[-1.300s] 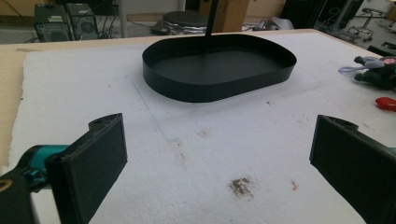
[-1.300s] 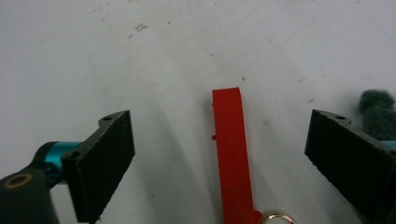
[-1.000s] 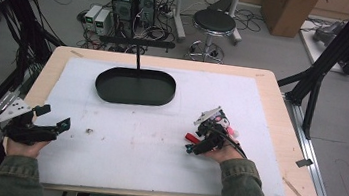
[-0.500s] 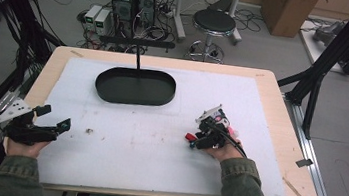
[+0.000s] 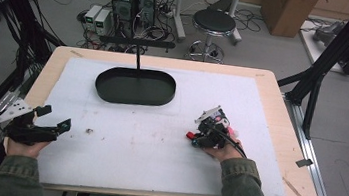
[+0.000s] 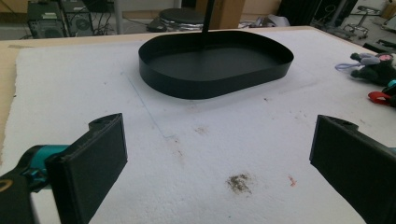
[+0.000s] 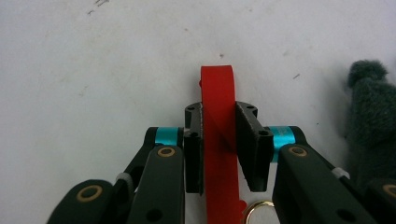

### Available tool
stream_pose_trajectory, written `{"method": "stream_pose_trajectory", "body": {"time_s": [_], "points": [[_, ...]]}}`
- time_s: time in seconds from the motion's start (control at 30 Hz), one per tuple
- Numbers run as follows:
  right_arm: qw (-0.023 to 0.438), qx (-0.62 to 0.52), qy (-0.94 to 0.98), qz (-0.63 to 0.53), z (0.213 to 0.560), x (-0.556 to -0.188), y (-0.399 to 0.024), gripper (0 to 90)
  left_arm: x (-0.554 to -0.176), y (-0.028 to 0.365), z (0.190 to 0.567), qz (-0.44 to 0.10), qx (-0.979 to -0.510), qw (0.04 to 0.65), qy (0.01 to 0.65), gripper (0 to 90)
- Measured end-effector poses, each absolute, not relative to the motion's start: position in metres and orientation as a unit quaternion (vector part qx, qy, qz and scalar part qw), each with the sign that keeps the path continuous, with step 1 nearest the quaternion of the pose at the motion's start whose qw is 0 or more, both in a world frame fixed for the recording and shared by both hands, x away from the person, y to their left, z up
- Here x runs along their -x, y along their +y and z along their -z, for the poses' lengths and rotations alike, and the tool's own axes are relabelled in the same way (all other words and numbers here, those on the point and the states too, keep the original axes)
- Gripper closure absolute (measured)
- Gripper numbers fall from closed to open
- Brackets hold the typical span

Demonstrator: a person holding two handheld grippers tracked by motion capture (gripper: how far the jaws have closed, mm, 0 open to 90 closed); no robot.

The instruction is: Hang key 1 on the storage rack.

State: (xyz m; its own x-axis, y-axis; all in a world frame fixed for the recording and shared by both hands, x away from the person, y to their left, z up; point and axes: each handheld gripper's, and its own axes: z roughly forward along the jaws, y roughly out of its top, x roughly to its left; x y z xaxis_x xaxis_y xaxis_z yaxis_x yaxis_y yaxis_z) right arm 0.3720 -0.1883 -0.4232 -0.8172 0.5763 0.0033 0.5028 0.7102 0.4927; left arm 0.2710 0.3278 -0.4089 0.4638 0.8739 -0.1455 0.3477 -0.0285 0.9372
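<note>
My right gripper [image 5: 197,136] rests on the white foam mat at the right. In the right gripper view its jaws [image 7: 219,116] have just been closing and now pinch a flat red strap [image 7: 218,88] that runs up between the pads. A brass ring [image 7: 258,210] hangs beside the strap's lower end. A dark grey fuzzy toy [image 7: 369,112] lies just right of the jaws and shows far right [image 6: 373,67] in the left gripper view. My left gripper [image 5: 55,117] lies at the left edge, open, with nothing between its pads [image 6: 100,158].
A black oval tray [image 5: 132,98] with a low wall stands at the back middle of the mat, and a thin black post [image 5: 138,58] rises behind it. Brown stains [image 6: 239,183] mark the foam in front of the left gripper. A stool [image 5: 213,22] and computers stand beyond the table.
The right gripper's jaws have drawn together onto the red strap. Both hands have stayed where they were.
</note>
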Motion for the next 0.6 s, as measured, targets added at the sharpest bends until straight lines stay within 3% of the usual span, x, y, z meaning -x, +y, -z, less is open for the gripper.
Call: {"method": "stream_pose_trajectory", "body": {"time_s": [0.3, 0.6], "points": [[0.102, -0.303, 0.912, -0.258, 0.417, -0.369, -0.19, 74.6, -0.272, 0.328, 0.409, -0.245, -0.672, 0.529, 0.456, 4.4], [0.091, -0.36, 0.867, -0.333, 0.391, -0.367, -0.213, 74.6, -0.273, 0.329, 0.41, -0.241, -0.673, 0.529, 0.457, 4.4]]}}
